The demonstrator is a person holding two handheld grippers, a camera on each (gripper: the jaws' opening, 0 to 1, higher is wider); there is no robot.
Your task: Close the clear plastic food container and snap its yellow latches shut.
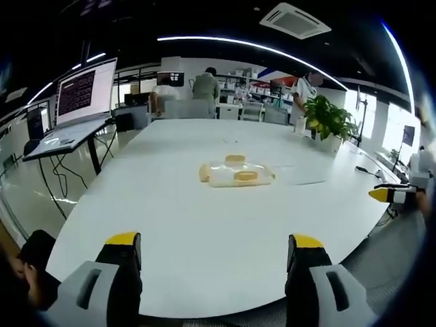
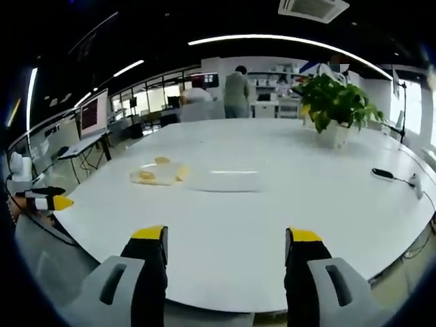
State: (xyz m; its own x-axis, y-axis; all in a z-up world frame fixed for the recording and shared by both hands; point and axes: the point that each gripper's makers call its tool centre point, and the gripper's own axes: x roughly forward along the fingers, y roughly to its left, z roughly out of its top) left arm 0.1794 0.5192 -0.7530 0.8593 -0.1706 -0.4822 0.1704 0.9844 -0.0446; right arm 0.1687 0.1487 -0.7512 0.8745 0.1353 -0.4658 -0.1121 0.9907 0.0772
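Left gripper view: the left gripper rises from the lower edge with its two yellow-tipped jaws set wide apart and nothing between them, poised over the near edge of the white bench. Straight ahead of the jaws, well apart from them and near the middle of the bench, lies the clear plastic food container; yellow latches show on its near side, far side and left end. Whether its lid is seated cannot be told. Just beyond and to the right of the container lies a flat clear sheet. The right gripper enters from the right, off the bench edge, yellow tip pointing left. Farther ahead and to the right stands a potted plant; to the far left, a monitor on a stand. People stand beyond the far end of the bench.

Right gripper view: the right gripper likewise stands open and empty at the bench edge. The container lies ahead and to the left, the clear sheet just to its right. The left gripper enters from the left, off the bench.
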